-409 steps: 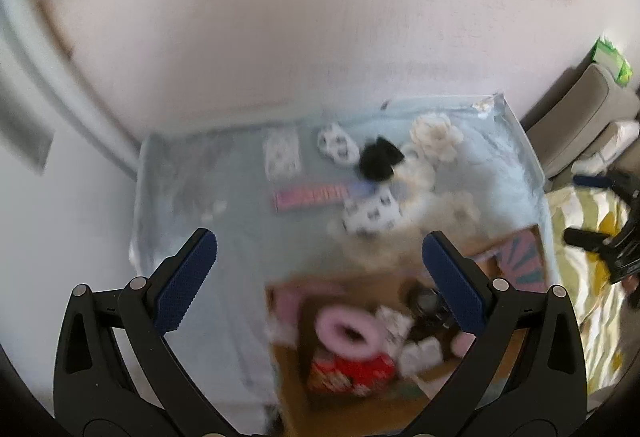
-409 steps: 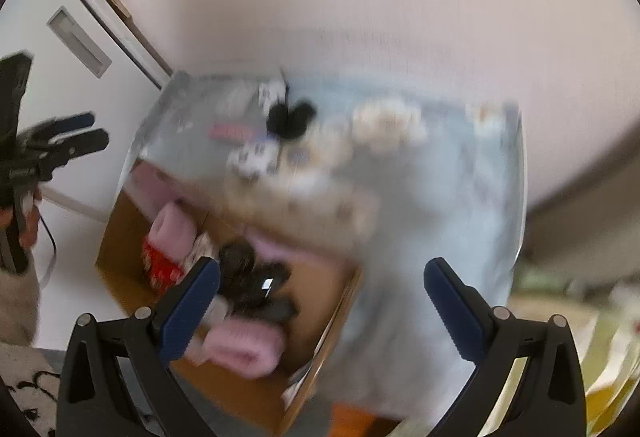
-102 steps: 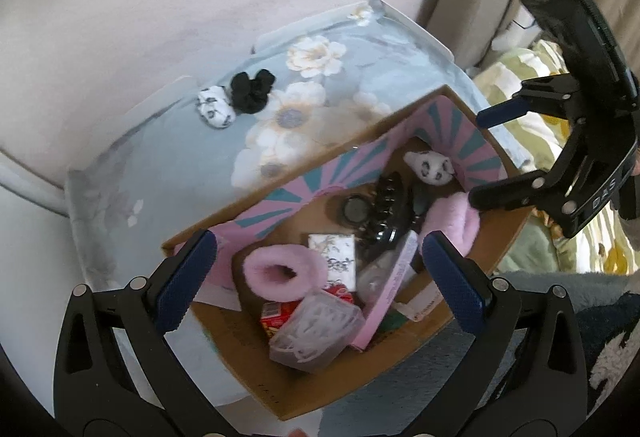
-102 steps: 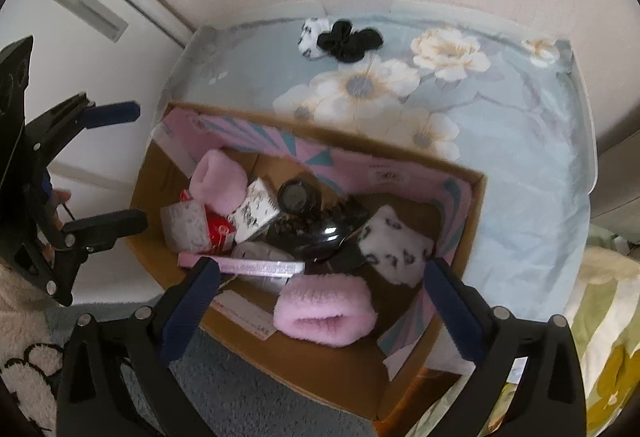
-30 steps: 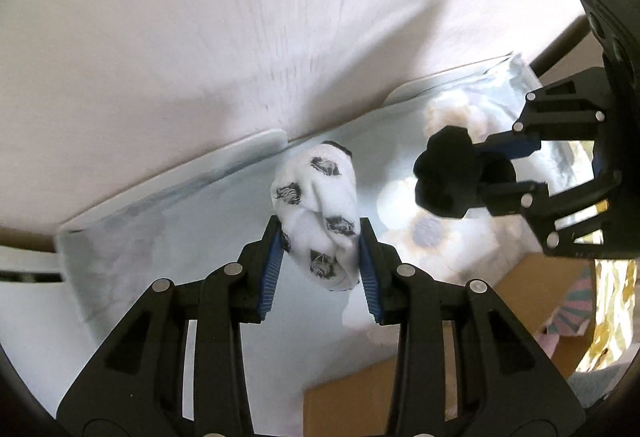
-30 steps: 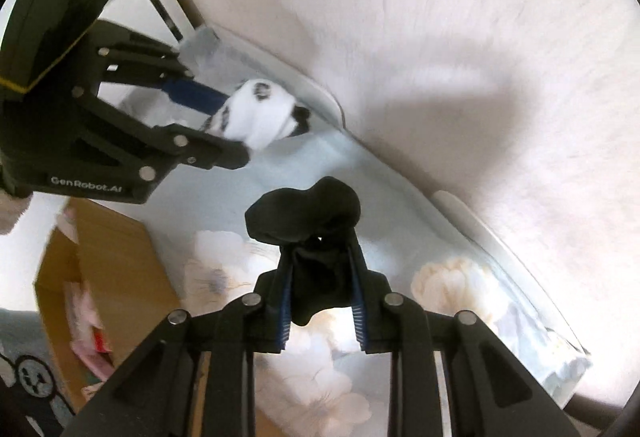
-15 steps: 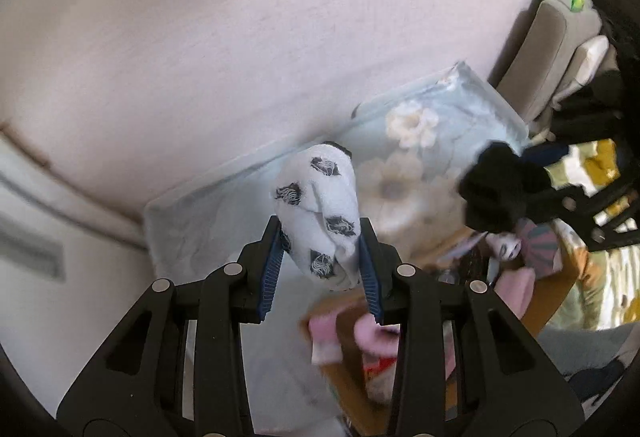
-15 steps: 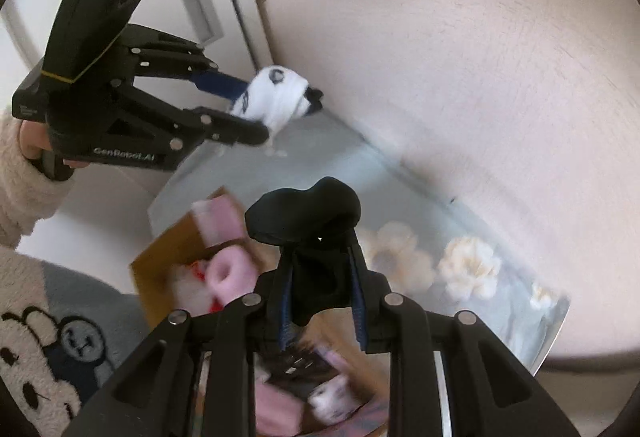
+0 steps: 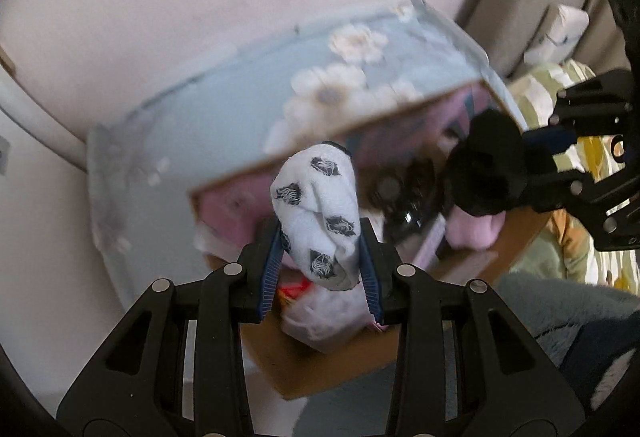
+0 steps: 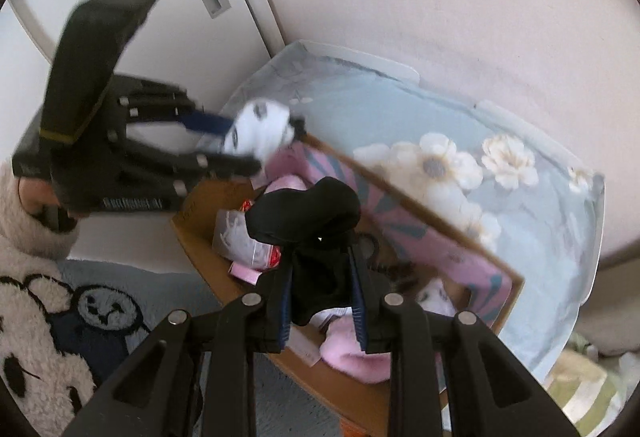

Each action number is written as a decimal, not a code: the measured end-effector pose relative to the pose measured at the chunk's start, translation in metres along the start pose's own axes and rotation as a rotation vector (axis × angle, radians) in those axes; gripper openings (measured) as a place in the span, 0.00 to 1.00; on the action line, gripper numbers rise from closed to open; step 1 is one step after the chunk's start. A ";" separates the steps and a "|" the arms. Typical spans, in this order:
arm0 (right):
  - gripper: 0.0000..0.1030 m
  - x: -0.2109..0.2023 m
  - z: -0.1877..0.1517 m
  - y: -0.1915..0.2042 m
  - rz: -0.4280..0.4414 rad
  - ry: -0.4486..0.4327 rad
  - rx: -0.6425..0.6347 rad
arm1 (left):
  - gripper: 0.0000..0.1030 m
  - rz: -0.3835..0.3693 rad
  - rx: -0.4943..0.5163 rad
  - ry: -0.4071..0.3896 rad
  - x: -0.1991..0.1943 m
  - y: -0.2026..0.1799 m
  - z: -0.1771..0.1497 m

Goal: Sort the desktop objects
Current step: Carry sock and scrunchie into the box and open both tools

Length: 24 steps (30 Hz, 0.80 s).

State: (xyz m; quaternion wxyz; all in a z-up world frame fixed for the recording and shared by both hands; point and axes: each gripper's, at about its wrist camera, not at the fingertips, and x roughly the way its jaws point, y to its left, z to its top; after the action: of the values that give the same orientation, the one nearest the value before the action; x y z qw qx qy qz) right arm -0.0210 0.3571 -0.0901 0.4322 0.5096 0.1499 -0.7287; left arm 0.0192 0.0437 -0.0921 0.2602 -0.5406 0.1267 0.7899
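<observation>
My left gripper (image 9: 320, 269) is shut on a white sock with black prints (image 9: 316, 213) and holds it above the open cardboard box (image 9: 320, 373). My right gripper (image 10: 322, 301) is shut on a black sock (image 10: 308, 213) and holds it over the same box (image 10: 344, 385). Each gripper shows in the other view: the right gripper with the black sock (image 9: 488, 173) at the right, the left gripper with the white sock (image 10: 260, 129) at the upper left. The box holds pink fluffy items (image 10: 352, 353), a plastic bag (image 10: 236, 237) and dark items.
The box stands at the near edge of a light blue flowered tabletop (image 10: 540, 205) against a pink wall. A white door (image 10: 160, 17) is at the left. A grey rug with bear faces (image 10: 100, 313) lies below. Cushions and bedding (image 9: 560, 37) are at the right.
Both grippers have carried their socks back from the tabletop by the wall to above the box. Both stay shut on the socks.
</observation>
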 end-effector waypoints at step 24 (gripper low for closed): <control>1.00 0.019 -0.030 -0.041 0.028 0.076 0.251 | 1.00 0.064 -0.078 -0.031 0.004 -0.019 0.000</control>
State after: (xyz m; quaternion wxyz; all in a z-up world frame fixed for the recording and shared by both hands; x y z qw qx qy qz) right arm -0.0368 0.3916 -0.1285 0.3692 0.5888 0.0665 -0.7159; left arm 0.0285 0.0611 -0.0936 0.2155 -0.5337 0.1088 0.8105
